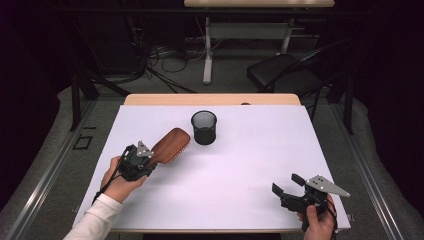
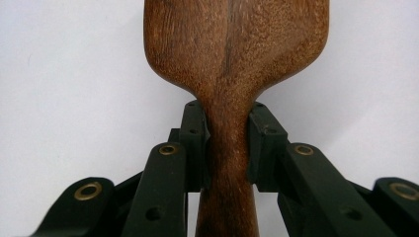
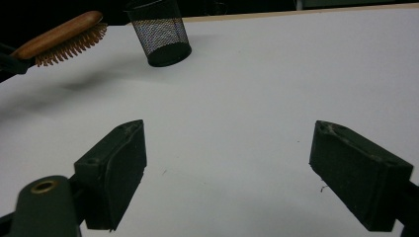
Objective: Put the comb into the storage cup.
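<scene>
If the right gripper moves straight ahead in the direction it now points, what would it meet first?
Probably nothing soon: the right gripper, jaws open, faces bare white table. The mesh cup and held hairbrush lie left of that line, though depth is unclear.

Hairbrush (image 2: pixel 232 64) head is cut off by the top edge in left gripper view, handle end by the bottom edge; bristles are hidden under the wood. In right gripper view its handle is cut at the left edge, and the mesh cup (image 3: pixel 159 32) rim at the top. In high view, handle is hidden by the left claw (image 1: pixel 148 159); cup contents can't be made out.
</scene>
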Demonstrator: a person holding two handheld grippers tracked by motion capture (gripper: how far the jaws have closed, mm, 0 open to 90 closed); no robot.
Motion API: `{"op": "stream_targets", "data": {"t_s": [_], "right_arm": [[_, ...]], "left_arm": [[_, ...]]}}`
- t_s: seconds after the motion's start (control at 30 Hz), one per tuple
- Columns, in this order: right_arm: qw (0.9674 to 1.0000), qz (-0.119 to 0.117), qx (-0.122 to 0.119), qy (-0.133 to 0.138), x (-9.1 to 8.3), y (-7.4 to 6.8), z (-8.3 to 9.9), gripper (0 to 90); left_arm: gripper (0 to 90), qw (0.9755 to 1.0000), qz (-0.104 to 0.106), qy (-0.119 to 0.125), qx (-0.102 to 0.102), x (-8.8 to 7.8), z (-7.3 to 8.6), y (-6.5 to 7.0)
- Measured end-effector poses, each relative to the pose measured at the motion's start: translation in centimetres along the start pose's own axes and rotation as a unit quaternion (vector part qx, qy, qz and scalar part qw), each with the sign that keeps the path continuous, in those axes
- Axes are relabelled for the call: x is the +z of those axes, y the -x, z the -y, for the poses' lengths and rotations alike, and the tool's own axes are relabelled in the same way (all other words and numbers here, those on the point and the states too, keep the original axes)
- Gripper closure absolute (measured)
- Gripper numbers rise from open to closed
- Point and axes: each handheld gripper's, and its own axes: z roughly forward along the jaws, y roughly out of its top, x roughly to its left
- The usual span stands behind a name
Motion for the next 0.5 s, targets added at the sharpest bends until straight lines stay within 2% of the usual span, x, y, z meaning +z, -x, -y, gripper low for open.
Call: {"op": "stream_targets", "data": {"t_s": [0.27, 0.5], "right_arm": [[1.0000, 0.000, 0.000, 0.000, 0.0, 0.0, 0.0, 14.0], [1.0000, 0.000, 0.000, -0.001, 0.0, 0.0, 0.0, 14.1]], "left_arm": [[72.3, 0.9999, 0.002, 0.016, 0.007, -0.8, -0.5, 0.5], [72.3, 0.9994, 0.004, 0.028, 0.021, -1.3, -1.1, 1.4]]}}
